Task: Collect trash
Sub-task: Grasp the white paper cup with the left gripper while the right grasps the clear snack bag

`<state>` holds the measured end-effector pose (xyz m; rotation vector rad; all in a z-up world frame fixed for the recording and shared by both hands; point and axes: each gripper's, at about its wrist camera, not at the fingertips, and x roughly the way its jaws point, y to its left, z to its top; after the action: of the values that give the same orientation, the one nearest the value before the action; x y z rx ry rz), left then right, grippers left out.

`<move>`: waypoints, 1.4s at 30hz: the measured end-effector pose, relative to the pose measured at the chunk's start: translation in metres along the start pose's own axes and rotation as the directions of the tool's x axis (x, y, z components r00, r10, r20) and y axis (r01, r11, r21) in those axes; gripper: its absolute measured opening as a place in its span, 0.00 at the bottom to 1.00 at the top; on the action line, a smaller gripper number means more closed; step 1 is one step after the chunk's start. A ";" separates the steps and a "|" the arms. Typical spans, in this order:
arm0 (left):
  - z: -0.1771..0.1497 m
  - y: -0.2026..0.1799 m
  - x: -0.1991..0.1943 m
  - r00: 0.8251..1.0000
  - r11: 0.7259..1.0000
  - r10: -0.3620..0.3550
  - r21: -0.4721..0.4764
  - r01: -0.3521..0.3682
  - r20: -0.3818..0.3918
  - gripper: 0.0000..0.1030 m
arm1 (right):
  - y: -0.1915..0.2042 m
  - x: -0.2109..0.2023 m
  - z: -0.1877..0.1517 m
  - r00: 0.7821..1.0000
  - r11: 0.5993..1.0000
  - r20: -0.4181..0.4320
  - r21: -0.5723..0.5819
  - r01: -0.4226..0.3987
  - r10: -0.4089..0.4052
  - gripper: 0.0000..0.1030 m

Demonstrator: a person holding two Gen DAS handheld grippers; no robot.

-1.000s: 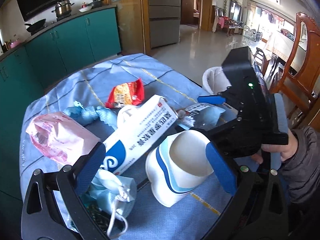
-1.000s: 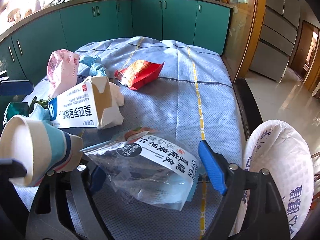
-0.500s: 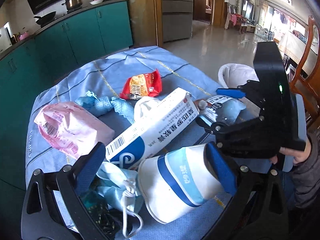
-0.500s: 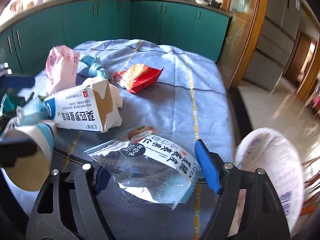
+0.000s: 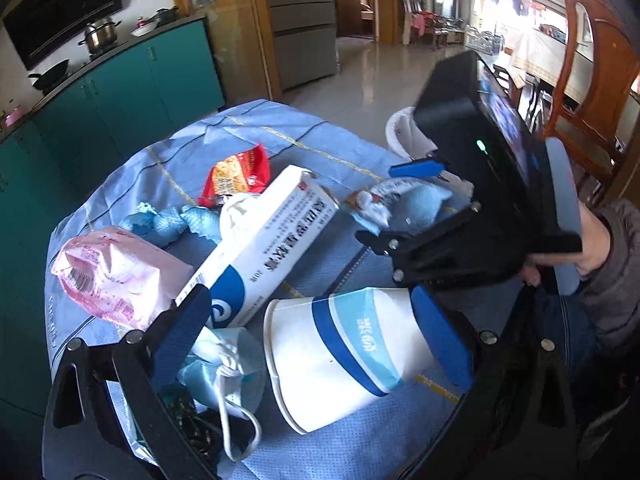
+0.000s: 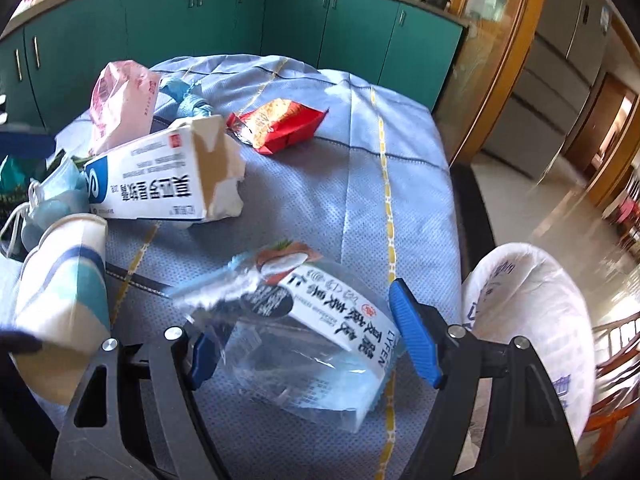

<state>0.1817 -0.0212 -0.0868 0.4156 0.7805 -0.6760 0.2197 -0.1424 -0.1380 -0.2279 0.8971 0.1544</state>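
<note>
1. Held between the pads of the left gripper (image 5: 312, 336): a white and blue paper cup (image 5: 340, 356), tipped on its side, right pad against its base; grip looks loose, left pad not clearly touching.
2. Spanned by the widely spread right gripper (image 6: 316, 340): a clear snack bag (image 6: 308, 328) with a printed label, seemingly raised off the blue cloth of the tabletop (image 6: 340, 184); cannot tell whether the pads truly pinch it.
3. Waiting just beyond the tabletop's right edge: a white bin bag (image 6: 528, 320), mouth open, nothing visible inside from either view.
4. Still scattered on the cloth: a long white toothpaste box (image 5: 260, 248) lying on crumpled white paper, a pink packet (image 5: 116, 276), a red snack wrapper (image 5: 236, 176), twisted blue plastic (image 5: 172, 220), a blue face mask (image 5: 224, 360) with its ear loop trailing, and a dark wrapper at the near edge.
5. Judged early in the job: 2 pieces in hand at most, none seen binned, at least 6 left to gather.
6. Likely next: swing cup and bag across to the bin bag's mouth, then back for the rest.
</note>
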 end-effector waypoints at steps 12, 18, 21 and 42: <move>-0.004 -0.022 0.017 0.998 0.997 0.005 0.083 0.000 -0.059 0.97 | 0.002 0.000 0.001 1.000 1.000 0.000 0.006 -0.010 0.010 0.73; -0.008 -0.028 0.029 0.995 0.996 -0.004 0.091 0.013 -0.100 0.97 | 0.001 0.000 0.001 1.000 1.000 0.004 0.010 -0.009 0.009 0.73; -0.010 -0.028 0.039 0.991 0.996 0.004 0.085 0.008 -0.136 0.97 | 0.001 0.001 0.001 1.000 1.000 0.001 0.010 -0.008 0.008 0.73; -0.015 -0.051 0.045 0.981 0.982 0.121 0.166 -0.095 -0.151 0.92 | -0.003 0.006 0.001 1.000 0.999 -0.004 0.037 -0.031 0.031 0.77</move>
<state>0.1623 -0.0669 -0.1355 0.6590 0.8524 -0.6092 0.2253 -0.1452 -0.1417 -0.1799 0.9071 0.1654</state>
